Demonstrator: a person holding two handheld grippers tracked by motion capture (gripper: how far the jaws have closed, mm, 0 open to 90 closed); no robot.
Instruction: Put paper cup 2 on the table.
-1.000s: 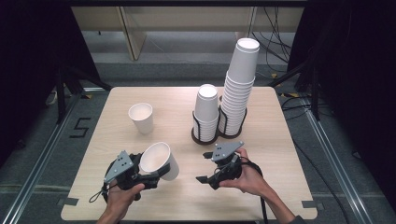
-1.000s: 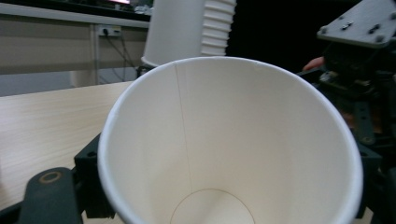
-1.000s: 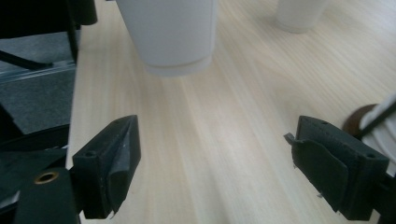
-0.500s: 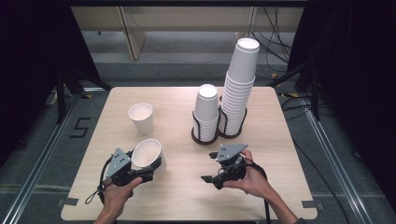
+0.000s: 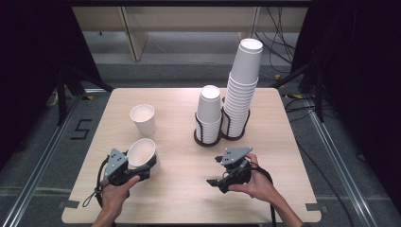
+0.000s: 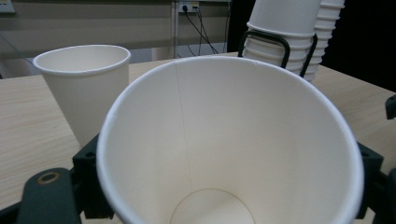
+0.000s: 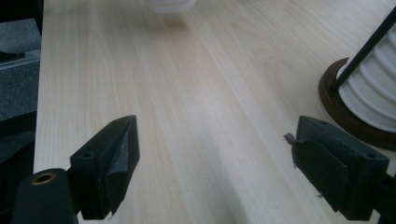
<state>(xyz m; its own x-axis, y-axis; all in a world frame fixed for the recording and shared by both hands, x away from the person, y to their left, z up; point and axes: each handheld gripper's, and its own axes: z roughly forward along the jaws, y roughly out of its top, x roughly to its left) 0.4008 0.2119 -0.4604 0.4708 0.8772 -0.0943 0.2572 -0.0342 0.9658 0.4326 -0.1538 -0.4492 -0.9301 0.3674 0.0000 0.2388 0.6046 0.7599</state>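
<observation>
Paper cup (image 5: 142, 153) sits between the jaws of the left tool (image 5: 124, 166) in the high view, mouth tilted up toward the person, near the front left of the tabletop (image 5: 189, 198). Its base looks to be at or just above the wood; I cannot tell which. A second cup (image 5: 143, 119) stands upright beyond the left tool, apart from the held one. Farther off to that tool's right a short stack (image 5: 209, 113) and a tall stack (image 5: 242, 87) stand in a wire rack (image 5: 210, 137). The right tool (image 5: 226, 176) rests low over bare wood, holding nothing.

From the left gripper view, the paper cup (image 6: 229, 140) is seen straight down its mouth, the black jaws pressing its wall on either side, low near the base. The second cup (image 6: 84, 88) stands just past the left jaw.

From the right gripper view, the jaws of the right tool (image 7: 215, 172) stand wide apart with only wood between them; the rack base (image 7: 341, 116) lies ahead of its right jaw.

I judge the cup very light, thin-walled and easily crushed: a hard squeeze would ovalise or crease it. The smooth tapered wall could slip upward out of the pads, so the best hold seems a gentle one low down where the bottom disc stiffens it, or just under the rolled rim.
</observation>
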